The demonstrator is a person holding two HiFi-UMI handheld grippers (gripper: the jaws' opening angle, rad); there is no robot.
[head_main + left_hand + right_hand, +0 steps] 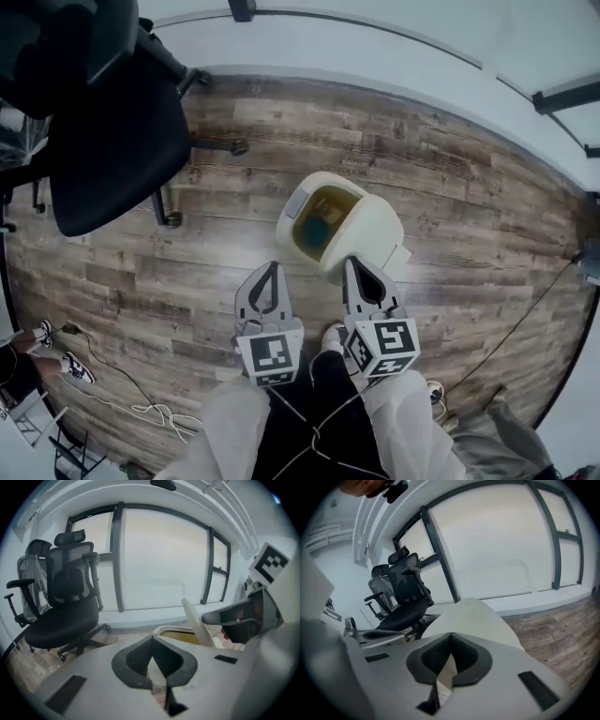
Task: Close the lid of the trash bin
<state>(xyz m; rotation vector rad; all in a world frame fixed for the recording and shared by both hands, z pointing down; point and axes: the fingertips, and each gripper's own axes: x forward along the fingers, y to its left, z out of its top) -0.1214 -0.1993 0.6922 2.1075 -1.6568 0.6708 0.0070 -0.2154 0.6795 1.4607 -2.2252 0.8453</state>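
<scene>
A cream trash bin (305, 220) stands on the wooden floor with its lid (380, 234) raised and leaning to the right; the yellowish inside (323, 220) shows. My left gripper (273, 266) is shut with nothing in it, its tip just short of the bin's near rim. My right gripper (352, 262) is also shut, its tip at the near edge of the lid; contact is unclear. The left gripper view shows the bin rim (171, 631) and upright lid (196, 620) beyond the left gripper (151, 641). The lid's back (476, 616) fills the space ahead of the right gripper (451, 637).
A black office chair (112, 141) stands on the floor to the far left of the bin. Loose cables (141, 403) lie at the lower left, beside a person's shoes (61, 361). Another cable (525, 319) runs on the right. A white wall with windows (159, 555) lies beyond the bin.
</scene>
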